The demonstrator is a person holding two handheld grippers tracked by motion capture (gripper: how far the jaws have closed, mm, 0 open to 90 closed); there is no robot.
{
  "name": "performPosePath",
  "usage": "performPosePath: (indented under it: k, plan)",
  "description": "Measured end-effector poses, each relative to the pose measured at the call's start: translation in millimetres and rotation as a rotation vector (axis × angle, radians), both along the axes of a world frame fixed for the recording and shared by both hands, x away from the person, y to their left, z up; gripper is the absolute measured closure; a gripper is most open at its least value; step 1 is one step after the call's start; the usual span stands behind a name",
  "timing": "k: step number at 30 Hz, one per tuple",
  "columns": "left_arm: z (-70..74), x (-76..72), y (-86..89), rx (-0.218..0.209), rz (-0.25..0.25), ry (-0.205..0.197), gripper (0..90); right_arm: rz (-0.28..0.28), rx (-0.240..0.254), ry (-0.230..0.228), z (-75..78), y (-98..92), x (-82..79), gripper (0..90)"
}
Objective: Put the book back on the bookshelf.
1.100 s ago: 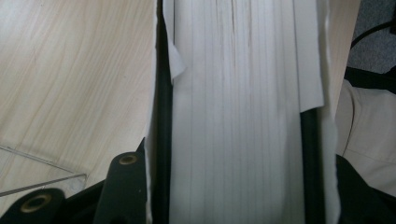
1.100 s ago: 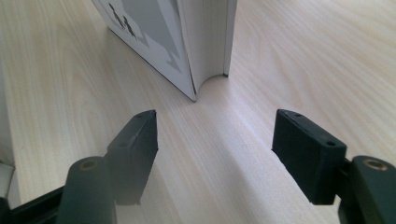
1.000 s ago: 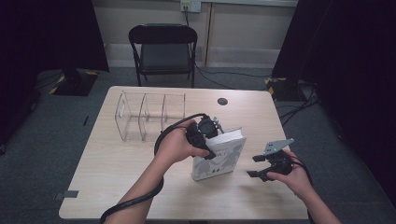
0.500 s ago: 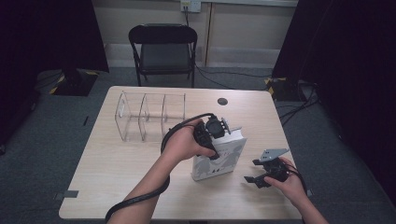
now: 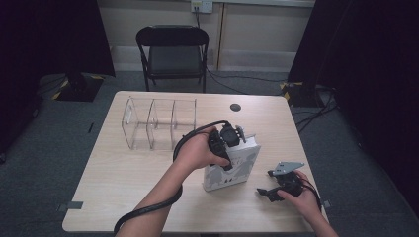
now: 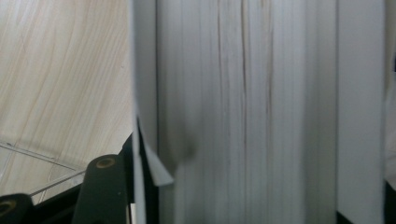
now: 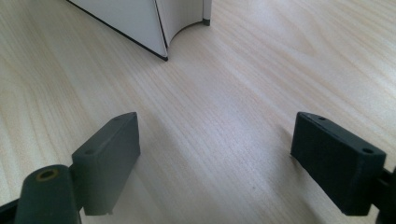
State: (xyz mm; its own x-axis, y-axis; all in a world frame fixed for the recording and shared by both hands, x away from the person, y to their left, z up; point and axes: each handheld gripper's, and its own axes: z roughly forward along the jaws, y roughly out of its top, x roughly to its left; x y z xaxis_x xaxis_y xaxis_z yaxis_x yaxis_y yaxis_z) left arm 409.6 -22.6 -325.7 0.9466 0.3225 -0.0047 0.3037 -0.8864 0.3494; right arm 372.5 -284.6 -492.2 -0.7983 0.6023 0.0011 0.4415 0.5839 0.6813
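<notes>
White book (image 5: 231, 168) stands on edge near table (image 5: 123, 177) centre, right of clear divider rack (image 5: 158, 123). Left gripper (image 5: 236, 137) sits over its top edge w/ pages between the jaws; jaws have just been opening, so grip is loosening. Right gripper (image 7: 215, 154) rests low at near right, jaws wide, nothing between.

Risk: unsupported book tips flat or fans open; no backup from the right.

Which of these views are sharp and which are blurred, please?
High view: evenly lit table, dark surroundings, slightly soft. Left gripper view: the book sits so close that its page edges smear into blurred streaks. Right gripper view: sharp wood grain, right tongs crisp, casting soft shadows.
</notes>
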Motion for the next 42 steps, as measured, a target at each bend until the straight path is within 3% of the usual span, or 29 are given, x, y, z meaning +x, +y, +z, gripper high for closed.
performPosePath:
  k: [3,6,9,11,20,26,33,39,42]
  plan:
    - [0.1,0.9,-1.4,0.034,0.001,-0.003,40.1,-0.002,0.009,-0.004,-0.9,-0.8,-0.8,14.8]
    - [-0.4,1.0,-2.6,0.045,0.018,0.016,40.8,-0.010,0.018,-0.010,-1.8,-1.3,-1.8,14.8]
    - [0.1,2.6,-4.2,0.083,0.033,0.050,42.3,-0.010,0.026,-0.018,-2.7,-2.1,-2.3,14.8]
    - [0.2,2.1,-5.4,0.097,0.025,0.051,43.1,-0.015,0.035,-0.026,-3.7,-2.5,-2.8,14.7]
    - [2.8,-1.9,-7.4,0.117,0.028,0.037,48.7,-0.027,0.060,-0.040,-6.2,-3.5,-4.8,14.7]
    - [5.4,-4.5,-5.5,0.107,0.090,0.048,52.1,-0.026,0.063,-0.045,-6.6,-3.6,-4.5,14.7]
    - [7.0,-5.8,-1.2,0.111,0.118,0.061,52.7,-0.026,0.063,-0.045,-6.6,-3.6,-4.4,14.7]
    - [10.6,-5.4,6.0,0.111,0.151,0.096,52.8,-0.026,0.062,-0.046,-6.6,-3.6,-4.6,14.7]
    - [14.3,-5.9,11.6,0.131,0.162,0.114,52.9,-0.027,0.061,-0.044,-6.4,-3.6,-4.6,14.7]
